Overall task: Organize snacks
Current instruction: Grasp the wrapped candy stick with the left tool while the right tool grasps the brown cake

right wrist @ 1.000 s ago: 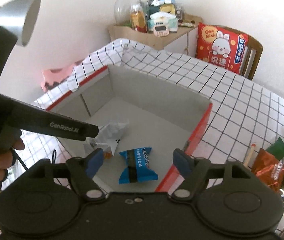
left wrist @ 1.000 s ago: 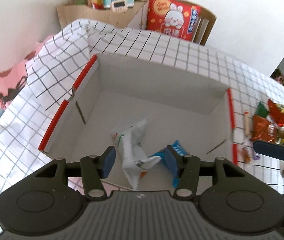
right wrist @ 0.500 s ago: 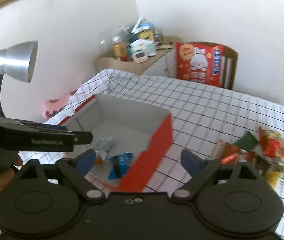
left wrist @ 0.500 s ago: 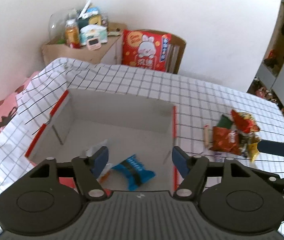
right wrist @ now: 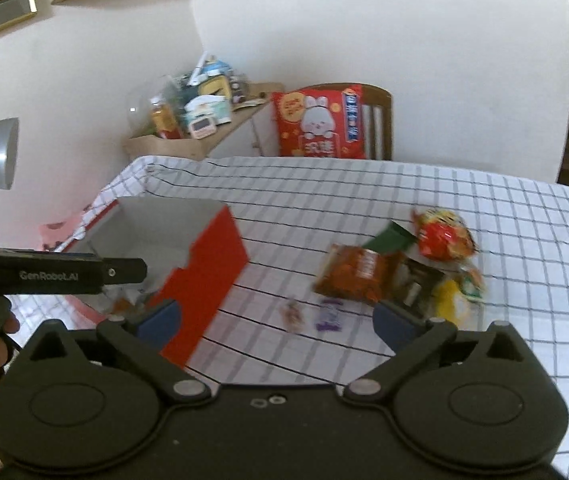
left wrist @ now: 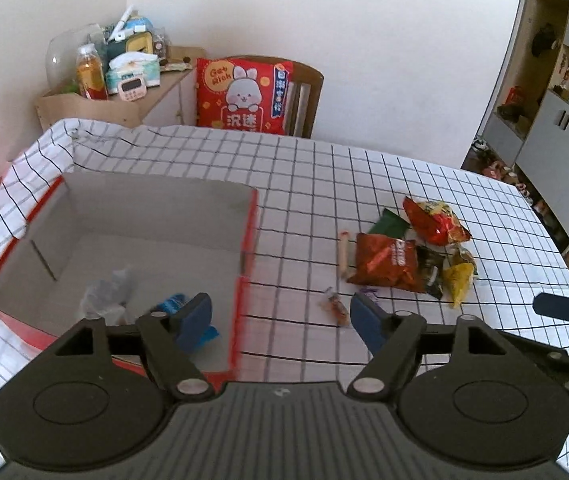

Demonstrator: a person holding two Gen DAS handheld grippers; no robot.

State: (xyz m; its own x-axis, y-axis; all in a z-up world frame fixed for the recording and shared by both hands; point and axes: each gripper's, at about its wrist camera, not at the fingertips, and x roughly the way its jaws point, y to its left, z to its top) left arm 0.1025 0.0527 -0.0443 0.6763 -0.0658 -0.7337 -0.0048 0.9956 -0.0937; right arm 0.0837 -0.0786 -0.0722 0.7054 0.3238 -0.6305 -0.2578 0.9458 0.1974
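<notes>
One sausage stick [left wrist: 343,254] pointing away, beside box [left wrist: 249,236].

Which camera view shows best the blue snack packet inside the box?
The left wrist view: it looks down into the box and shows the blue snack packet, partly behind a finger. In the right wrist view the box's red wall hides it.
</notes>
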